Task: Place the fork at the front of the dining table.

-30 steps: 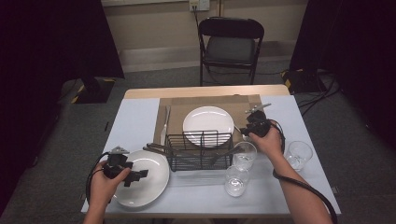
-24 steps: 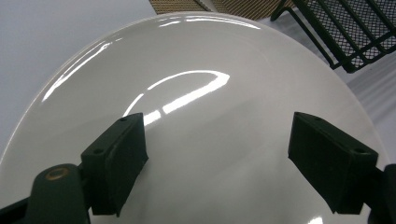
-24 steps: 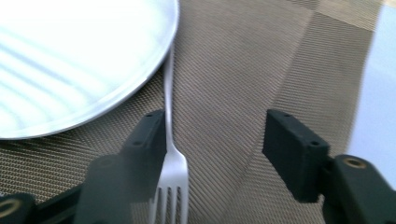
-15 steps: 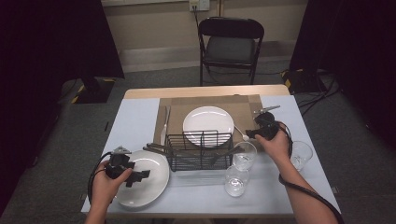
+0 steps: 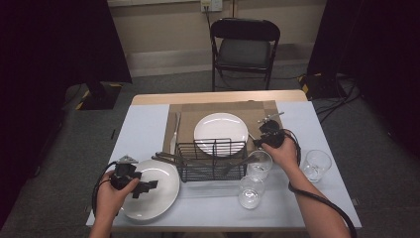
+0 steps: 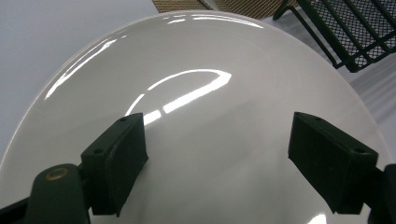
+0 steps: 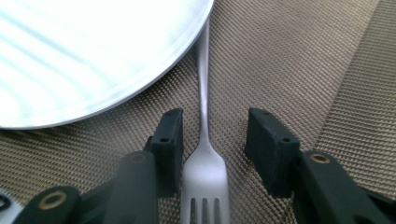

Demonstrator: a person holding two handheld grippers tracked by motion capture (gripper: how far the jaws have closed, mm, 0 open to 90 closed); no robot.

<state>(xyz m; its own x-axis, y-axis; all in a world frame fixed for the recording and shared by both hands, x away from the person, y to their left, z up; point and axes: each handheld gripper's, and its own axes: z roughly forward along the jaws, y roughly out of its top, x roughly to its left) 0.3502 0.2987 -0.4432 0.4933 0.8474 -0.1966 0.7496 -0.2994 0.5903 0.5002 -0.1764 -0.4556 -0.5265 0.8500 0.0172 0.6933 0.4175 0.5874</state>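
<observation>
A black wire rack [image 5: 213, 159] stands mid-table, utensil handles poking out at its left. Three clear glasses sit to its right: one [image 5: 259, 164] just beside the rack, one [image 5: 251, 191] nearer the front edge, one [image 5: 316, 165] farther right. A knife [image 5: 174, 133] lies on the brown mat [image 5: 183, 120], which rests on the pale table [image 5: 142, 129]. Beyond the table stands a black folding chair [image 5: 243, 48]; cables [image 5: 341, 96] trail on the grey floor at right.

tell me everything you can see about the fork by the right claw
The fork looks like plain brushed metal, silver-grey, with slotted tines and a slim handle. It lies flat on the brown woven placemat, tines toward the camera, its handle running beside the rim of the white plate. The right claw straddles its neck, jaws apart on either side; whether they touch it is unclear.
</observation>
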